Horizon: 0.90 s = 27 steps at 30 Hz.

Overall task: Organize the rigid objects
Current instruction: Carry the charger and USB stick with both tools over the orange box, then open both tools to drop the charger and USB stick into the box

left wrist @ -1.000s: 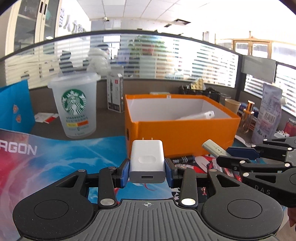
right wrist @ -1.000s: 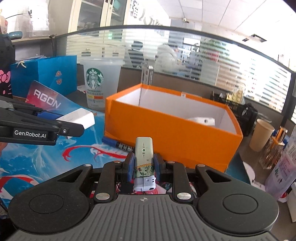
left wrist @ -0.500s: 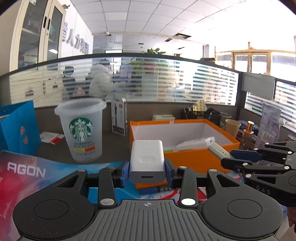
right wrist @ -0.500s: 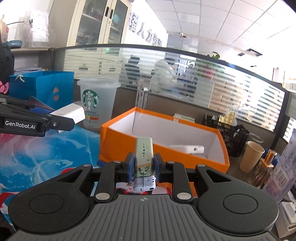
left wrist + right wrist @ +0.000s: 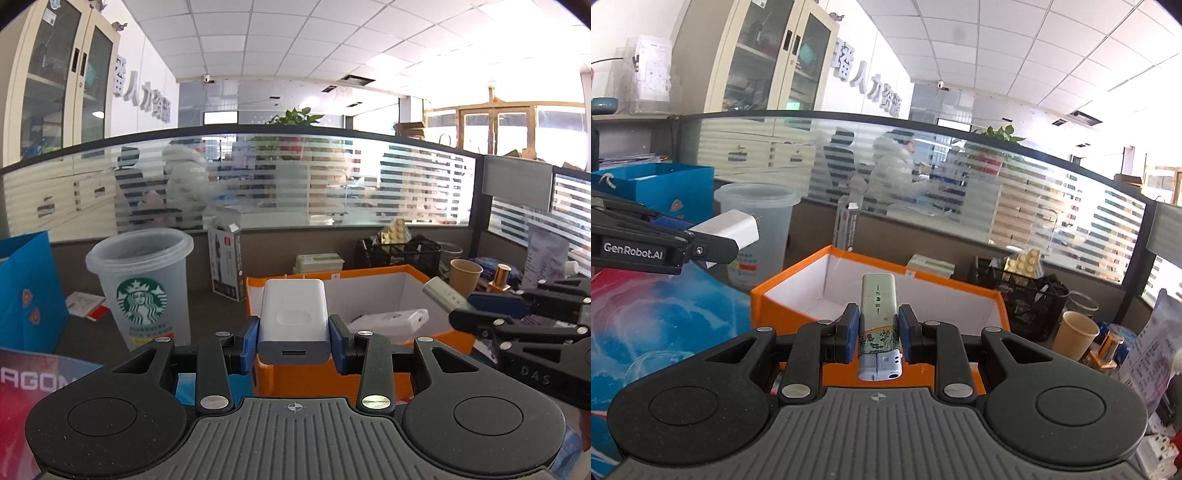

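Note:
My left gripper (image 5: pixel 293 338) is shut on a white wall charger (image 5: pixel 293 321), held in the air just in front of the open orange box (image 5: pixel 436 338). My right gripper (image 5: pixel 877 334) is shut on a grey-green lighter (image 5: pixel 878 317), held above the near edge of the same box (image 5: pixel 790 314). A white flat device (image 5: pixel 388 321) lies inside the box. The lighter also shows at the right of the left wrist view (image 5: pixel 443 295), and the charger at the left of the right wrist view (image 5: pixel 726 230).
A translucent Starbucks cup (image 5: pixel 142 291) stands left of the box on a blue printed mat (image 5: pixel 665 317). A blue paper bag (image 5: pixel 26 295) is far left. A paper cup (image 5: pixel 1075 334) and a black wire basket (image 5: pixel 1027 306) stand right of the box.
Both grippers have risen with their objects, so the box sits lower in both views and its inside shows more. Both grips are unchanged.

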Tool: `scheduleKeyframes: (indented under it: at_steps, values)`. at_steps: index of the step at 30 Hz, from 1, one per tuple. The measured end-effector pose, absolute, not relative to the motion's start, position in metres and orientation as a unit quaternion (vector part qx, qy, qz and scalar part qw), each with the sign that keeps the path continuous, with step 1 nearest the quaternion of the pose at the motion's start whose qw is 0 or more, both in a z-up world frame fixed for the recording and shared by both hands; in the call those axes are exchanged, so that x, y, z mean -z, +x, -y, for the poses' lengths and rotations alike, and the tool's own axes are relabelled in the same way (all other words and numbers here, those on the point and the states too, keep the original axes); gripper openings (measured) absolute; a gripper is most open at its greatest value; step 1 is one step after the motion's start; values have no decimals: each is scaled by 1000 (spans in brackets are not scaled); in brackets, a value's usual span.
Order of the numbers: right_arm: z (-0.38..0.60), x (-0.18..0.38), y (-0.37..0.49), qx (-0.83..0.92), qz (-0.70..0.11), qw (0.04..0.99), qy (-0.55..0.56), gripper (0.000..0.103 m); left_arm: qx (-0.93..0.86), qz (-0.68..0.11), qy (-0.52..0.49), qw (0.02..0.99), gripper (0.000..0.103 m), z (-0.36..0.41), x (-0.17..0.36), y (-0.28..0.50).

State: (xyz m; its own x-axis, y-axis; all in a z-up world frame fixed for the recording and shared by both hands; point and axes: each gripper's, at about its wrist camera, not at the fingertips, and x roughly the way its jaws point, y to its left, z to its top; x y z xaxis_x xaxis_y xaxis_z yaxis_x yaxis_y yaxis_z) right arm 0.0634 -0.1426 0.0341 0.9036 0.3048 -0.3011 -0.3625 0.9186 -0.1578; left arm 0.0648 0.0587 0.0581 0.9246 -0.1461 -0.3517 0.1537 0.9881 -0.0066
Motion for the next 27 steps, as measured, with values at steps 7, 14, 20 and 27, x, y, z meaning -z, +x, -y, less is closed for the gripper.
scheduleKeyframes:
  at_steps: [7,14,20,27]
  values:
    - [153,-41,86,-162,-134,972,-103,21,77,-189,10,979,37,-53,-56,95]
    - [163,-42,112,-156,-140,973,-98,21,78,-203,9,976,37,-47,-50,126]
    - [172,-39,143,-157,-157,971,-86,21,81,-222,10,972,37,-38,-41,158]
    - [176,-23,185,-155,-199,965,-77,21,84,-253,6,964,37,-28,-20,191]
